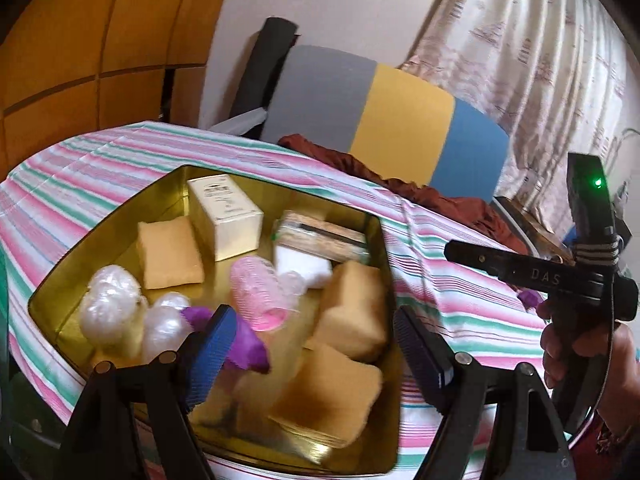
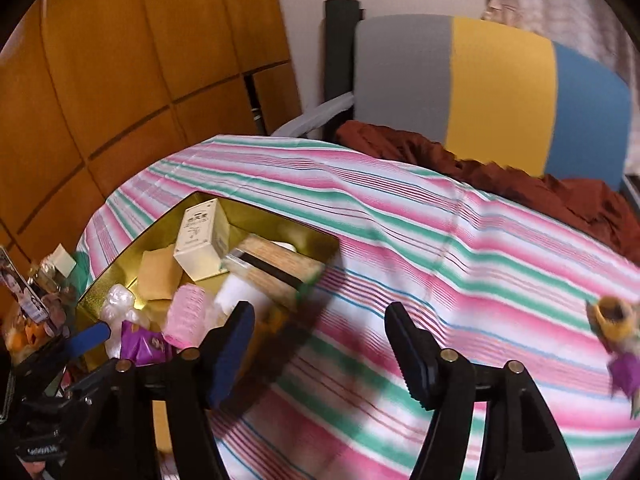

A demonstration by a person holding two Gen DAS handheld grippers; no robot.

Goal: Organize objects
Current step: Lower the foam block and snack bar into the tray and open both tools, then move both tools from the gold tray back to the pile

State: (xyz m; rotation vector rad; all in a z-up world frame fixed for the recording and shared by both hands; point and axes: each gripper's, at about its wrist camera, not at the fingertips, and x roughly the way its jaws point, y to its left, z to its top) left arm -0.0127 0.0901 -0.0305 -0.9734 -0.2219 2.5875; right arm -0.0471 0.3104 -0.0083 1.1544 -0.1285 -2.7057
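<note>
An open gold tin (image 1: 100,248) sits on the striped cloth (image 1: 460,304). It holds a cream box (image 1: 228,216), beige cushions (image 1: 170,252), pearly balls (image 1: 108,304), a pink roller (image 1: 260,292), a purple packet (image 1: 248,344) and a wood-patterned box (image 1: 324,240). My left gripper (image 1: 316,352) hangs open over the tin's near end, pressing on nothing. My right gripper (image 2: 322,344) stands open and empty above bare cloth, to the right of the tin (image 2: 120,276). A small yellow and purple figure (image 2: 616,332) lies at the cloth's right edge.
A chair (image 2: 500,92) with a grey, yellow and blue back stands behind the table with brown fabric (image 2: 520,184) draped on it. Wooden cabinets (image 2: 120,80) fill the left. Small clutter (image 2: 36,308) sits left of the tin. A hand (image 1: 580,344) holds the right gripper's body.
</note>
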